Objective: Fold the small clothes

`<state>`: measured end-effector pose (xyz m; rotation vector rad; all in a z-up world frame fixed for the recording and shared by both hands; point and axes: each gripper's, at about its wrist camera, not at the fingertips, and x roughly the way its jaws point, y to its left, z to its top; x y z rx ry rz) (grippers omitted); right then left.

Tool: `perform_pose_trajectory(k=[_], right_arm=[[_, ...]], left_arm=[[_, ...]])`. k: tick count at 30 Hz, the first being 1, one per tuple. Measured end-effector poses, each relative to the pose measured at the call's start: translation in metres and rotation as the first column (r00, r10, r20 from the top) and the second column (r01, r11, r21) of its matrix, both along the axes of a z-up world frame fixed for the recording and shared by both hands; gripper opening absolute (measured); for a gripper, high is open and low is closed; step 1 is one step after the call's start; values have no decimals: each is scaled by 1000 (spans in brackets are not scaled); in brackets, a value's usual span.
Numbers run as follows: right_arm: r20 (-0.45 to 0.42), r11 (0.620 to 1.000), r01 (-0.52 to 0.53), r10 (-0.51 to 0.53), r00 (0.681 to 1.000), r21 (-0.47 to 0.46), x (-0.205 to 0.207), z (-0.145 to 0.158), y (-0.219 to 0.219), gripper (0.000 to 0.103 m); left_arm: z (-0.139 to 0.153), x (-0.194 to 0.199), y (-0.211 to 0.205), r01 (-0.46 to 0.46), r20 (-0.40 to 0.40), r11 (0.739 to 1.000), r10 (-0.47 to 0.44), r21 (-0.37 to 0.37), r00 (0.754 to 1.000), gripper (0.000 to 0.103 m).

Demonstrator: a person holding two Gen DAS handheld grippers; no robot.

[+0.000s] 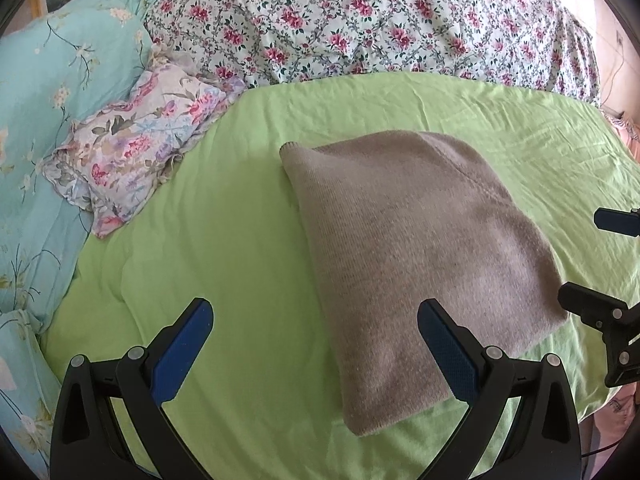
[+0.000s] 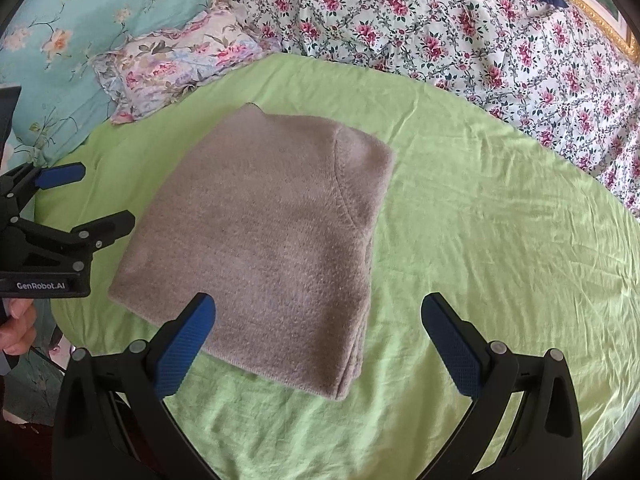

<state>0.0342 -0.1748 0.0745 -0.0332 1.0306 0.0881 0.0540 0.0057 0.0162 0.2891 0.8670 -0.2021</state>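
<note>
A beige knitted garment (image 1: pixel 420 256) lies folded into a compact rectangle on the green sheet (image 1: pixel 200 248); it also shows in the right wrist view (image 2: pixel 272 236). My left gripper (image 1: pixel 316 344) is open and empty, hovering just before the garment's near left edge. My right gripper (image 2: pixel 318 340) is open and empty, above the garment's near edge. The right gripper shows at the right edge of the left wrist view (image 1: pixel 592 264), and the left gripper at the left edge of the right wrist view (image 2: pixel 92 196), both beside the garment.
A small floral pillow (image 1: pixel 136 152) lies left of the garment. A turquoise floral quilt (image 1: pixel 48 120) is at the far left. A pink-flowered bedspread (image 1: pixel 360 20) covers the back. The green sheet (image 2: pixel 500 240) extends right of the garment.
</note>
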Motion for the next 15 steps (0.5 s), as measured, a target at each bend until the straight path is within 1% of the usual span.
perform_pose_trajectory(k=[15], right_arm=[[11, 1000, 15, -15, 1000, 8, 2, 2, -6, 103]], left_arm=[[6, -3, 0, -10, 32, 1000, 11, -2, 999, 102]])
